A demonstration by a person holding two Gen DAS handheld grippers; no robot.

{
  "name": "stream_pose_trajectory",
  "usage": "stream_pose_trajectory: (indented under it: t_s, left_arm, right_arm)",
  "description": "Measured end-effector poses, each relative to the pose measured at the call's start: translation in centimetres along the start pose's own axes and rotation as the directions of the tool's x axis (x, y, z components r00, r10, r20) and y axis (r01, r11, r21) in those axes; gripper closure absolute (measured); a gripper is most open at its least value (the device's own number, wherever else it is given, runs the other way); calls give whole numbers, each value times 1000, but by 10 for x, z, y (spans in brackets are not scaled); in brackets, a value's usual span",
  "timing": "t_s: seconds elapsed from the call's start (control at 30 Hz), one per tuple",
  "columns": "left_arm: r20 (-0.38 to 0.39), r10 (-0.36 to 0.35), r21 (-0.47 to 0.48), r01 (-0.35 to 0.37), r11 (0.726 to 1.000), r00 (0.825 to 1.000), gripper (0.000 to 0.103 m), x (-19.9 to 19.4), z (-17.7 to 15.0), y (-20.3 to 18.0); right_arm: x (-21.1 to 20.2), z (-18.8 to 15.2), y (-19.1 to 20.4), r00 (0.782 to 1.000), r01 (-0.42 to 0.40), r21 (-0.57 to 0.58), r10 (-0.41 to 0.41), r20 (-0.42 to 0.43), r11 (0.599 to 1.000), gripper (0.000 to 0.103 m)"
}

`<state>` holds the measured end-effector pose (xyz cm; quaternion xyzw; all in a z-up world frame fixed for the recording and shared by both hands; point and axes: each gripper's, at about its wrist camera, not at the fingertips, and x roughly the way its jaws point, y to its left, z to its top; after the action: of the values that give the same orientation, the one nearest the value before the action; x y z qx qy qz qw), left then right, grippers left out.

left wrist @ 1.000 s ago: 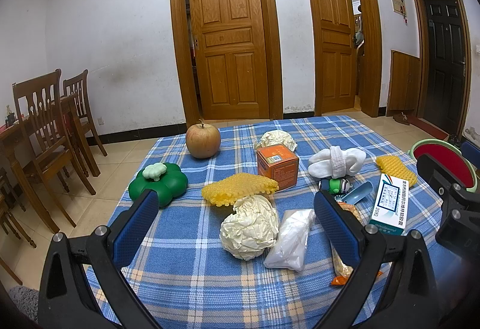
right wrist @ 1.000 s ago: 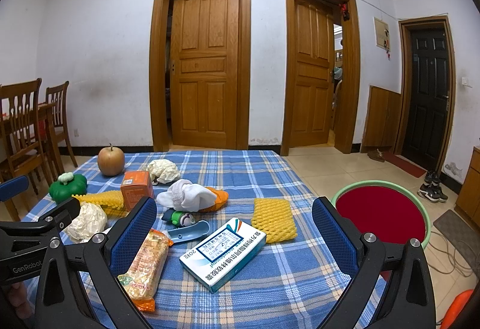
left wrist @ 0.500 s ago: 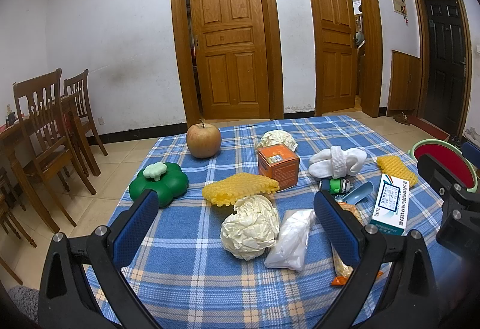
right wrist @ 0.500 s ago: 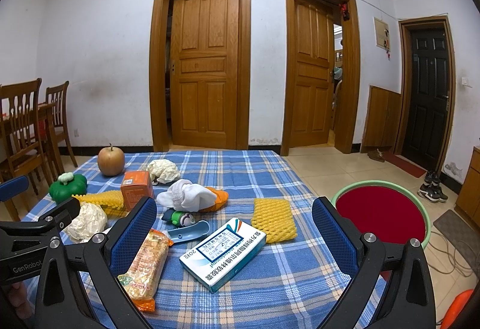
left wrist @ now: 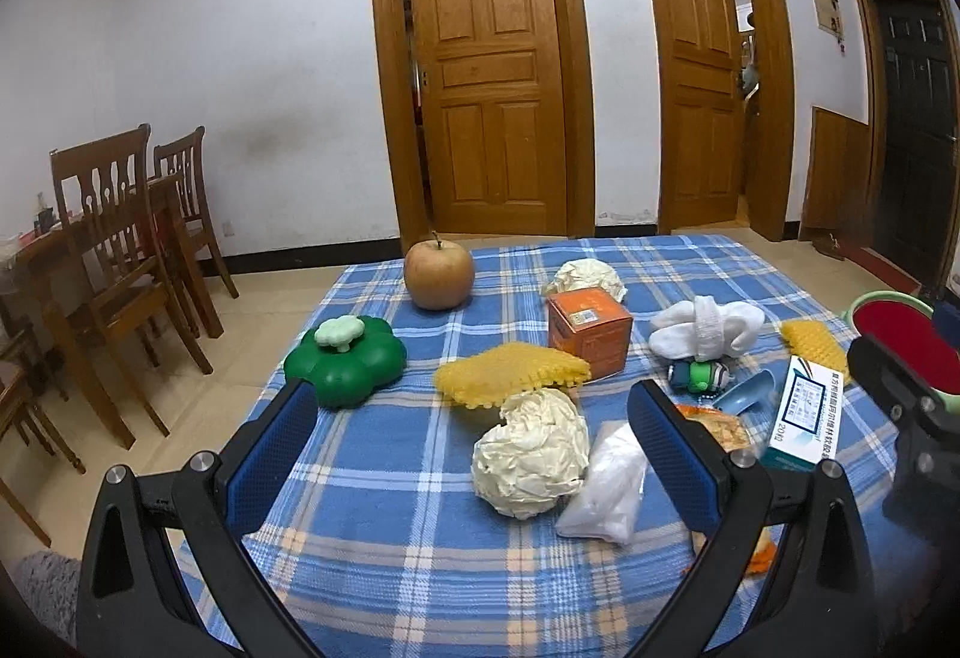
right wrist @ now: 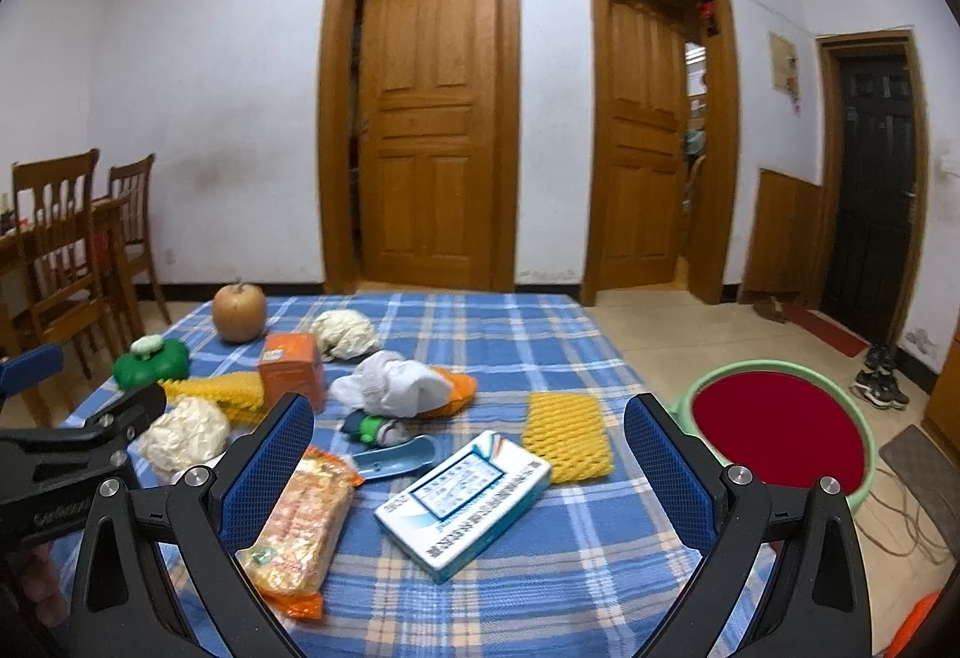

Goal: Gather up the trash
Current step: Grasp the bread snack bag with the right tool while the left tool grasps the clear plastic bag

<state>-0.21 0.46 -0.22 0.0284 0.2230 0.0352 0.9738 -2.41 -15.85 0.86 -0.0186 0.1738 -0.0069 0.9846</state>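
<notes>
- Left gripper (left wrist: 474, 445): fingers spread wide, empty, above the checked table (left wrist: 372, 538).
- Crumpled paper ball (left wrist: 529, 452): on the cloth between those fingers, toward 1 o'clock.
- Right gripper (right wrist: 468, 454): likewise agape, empty.
- Blue-white box (right wrist: 463, 503): at 12 o'clock.
- Red basin (right wrist: 780, 433): at 2 o'clock, off-table.

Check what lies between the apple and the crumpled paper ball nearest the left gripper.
In the left wrist view, a yellow foam fruit net lies between the apple and the crumpled paper ball, close above the ball; the rest is bare cloth.
</notes>
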Motion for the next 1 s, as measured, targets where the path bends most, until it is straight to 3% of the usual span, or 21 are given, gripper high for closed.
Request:
stream_pose_trajectory:
  t_s: [0.27, 0.5, 0.63, 0.7, 0.8, 0.83, 0.87, 0.93, 1.0]
  left_arm:
    - [-44, -66, -31, 64, 997, 997, 2, 8, 0, 5]
    - [-17, -61, -5, 60, 998, 998, 2, 3, 0, -1]
    - [-29, -53, -20, 53, 998, 998, 2, 5, 1, 3]
    - [-49, -59, -47, 56, 997, 997, 2, 9, 2, 9]
    - [-69, -75, -79, 69, 994, 995, 2, 13, 1, 16]
    - [-73, -76, -88, 70, 994, 994, 2, 14, 1, 18]
    - [-79, -78, -95, 71, 993, 994, 2, 15, 1, 19]
    - [-81, -84, -100, 76, 992, 993, 2, 16, 1, 20]
    - [-81, -96, -95, 88, 992, 992, 2, 15, 0, 19]
  right_arm:
    - [15, -1, -3, 996, -10, 21, 12, -84, 1000, 0]
    - [34, -4, 6, 972, -153, -6, 149, -180, 988, 0]
    - [42, -7, 11, 939, -261, 15, 258, -228, 965, 10]
    - [51, -9, 14, 905, -330, 46, 330, -267, 943, 13]
    - [70, -17, 23, 832, -410, 82, 409, -375, 908, 18]
    - [75, -19, 28, 818, -419, 78, 413, -400, 905, 18]
    - [75, -19, 33, 824, -415, 51, 399, -403, 908, 19]
    - [76, -21, 44, 829, -406, -4, 367, -422, 914, 35]
    - [74, -23, 54, 840, -389, -58, 329, -431, 919, 64]
